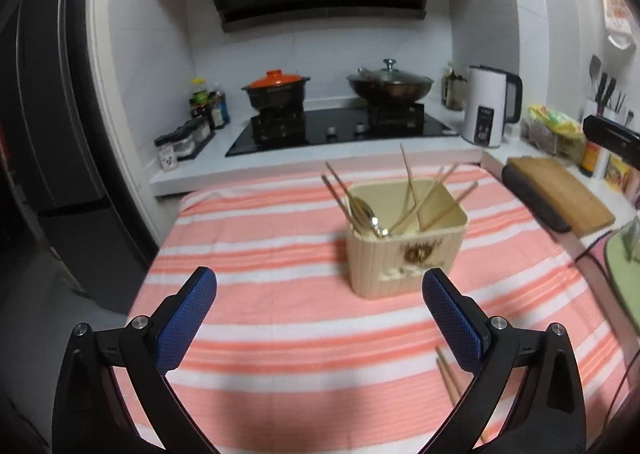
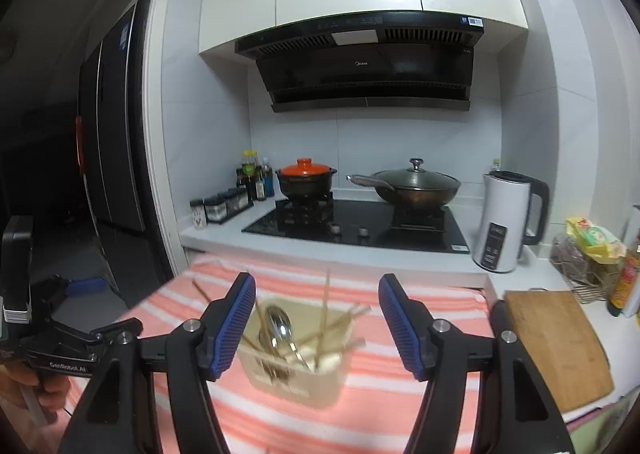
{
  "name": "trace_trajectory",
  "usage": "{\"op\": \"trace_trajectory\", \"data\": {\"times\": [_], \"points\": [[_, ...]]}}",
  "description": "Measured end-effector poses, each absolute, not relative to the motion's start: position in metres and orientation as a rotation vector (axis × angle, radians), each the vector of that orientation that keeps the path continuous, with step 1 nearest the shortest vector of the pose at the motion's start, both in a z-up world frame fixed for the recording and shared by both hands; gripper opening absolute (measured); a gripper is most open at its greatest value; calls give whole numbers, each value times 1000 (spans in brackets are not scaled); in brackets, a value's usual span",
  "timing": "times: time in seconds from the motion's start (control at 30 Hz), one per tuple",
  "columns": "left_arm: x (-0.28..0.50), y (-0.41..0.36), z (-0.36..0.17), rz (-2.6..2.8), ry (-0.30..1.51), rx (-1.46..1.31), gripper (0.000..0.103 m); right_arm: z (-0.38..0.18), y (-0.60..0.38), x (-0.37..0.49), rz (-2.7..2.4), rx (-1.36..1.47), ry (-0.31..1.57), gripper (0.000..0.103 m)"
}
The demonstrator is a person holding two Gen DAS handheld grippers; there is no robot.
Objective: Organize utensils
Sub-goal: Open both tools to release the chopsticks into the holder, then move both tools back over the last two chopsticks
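A table covered by a cloth (image 1: 304,318) in salmon and white stripes carries the things. A cream ribbed utensil holder (image 1: 404,254) stands directly on it, right of centre and toward the far edge, upright. A pair of wooden chopsticks (image 1: 448,376) lies flat on the cloth near the right part of the near edge, well apart from the holder. Beyond the far edge runs a white countertop (image 1: 280,164); on it sit a black gas hob (image 1: 340,130), a white electric kettle (image 1: 490,106) and a rack of seasoning jars (image 1: 186,138). At the far right corner a wooden cutting board (image 1: 560,194) lies flat on the counter.
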State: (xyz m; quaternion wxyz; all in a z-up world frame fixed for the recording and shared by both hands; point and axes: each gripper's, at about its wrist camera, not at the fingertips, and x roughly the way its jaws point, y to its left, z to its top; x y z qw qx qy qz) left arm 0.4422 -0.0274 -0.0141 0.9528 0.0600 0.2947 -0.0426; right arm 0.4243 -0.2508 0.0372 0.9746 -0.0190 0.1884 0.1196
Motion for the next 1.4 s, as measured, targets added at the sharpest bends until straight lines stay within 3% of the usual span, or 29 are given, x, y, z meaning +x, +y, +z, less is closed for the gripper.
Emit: {"op": "trace_trajectory", "data": {"times": [0.27, 0.5, 0.93, 1.0, 1.07, 1.1, 1.13, 1.17, 1.23, 1.4], "points": [[344, -37, -105, -74, 749, 165, 102, -67, -285, 321, 146, -76, 575, 66], [305, -50, -161, -250, 924, 13, 102, -156, -291, 242, 103, -44, 766, 66], [278, -125, -187, -332, 930, 122, 101, -172, -286, 211, 112, -42, 765, 66], [281, -132, -191, -315, 919, 169, 92, -171, -288, 210, 105, -44, 761, 66], [285, -136, -195, -316, 931, 183, 69, -170, -291, 209, 94, -42, 757, 66], [286, -135, -195, -325, 934, 170, 65, -170, -293, 209, 89, -42, 755, 66], [286, -134, -194, -321, 925, 163, 54, -169, -294, 208, 84, -43, 753, 66], [286, -132, -193, -317, 916, 163, 30, -169, -295, 208, 79, -46, 751, 66], [286, -130, -193, -306, 906, 165, 7, -168, -296, 207, 73, -52, 749, 66], [285, -109, -192, -247, 901, 89, 4, -169, -287, 207, 86, -64, 751, 66]]}}
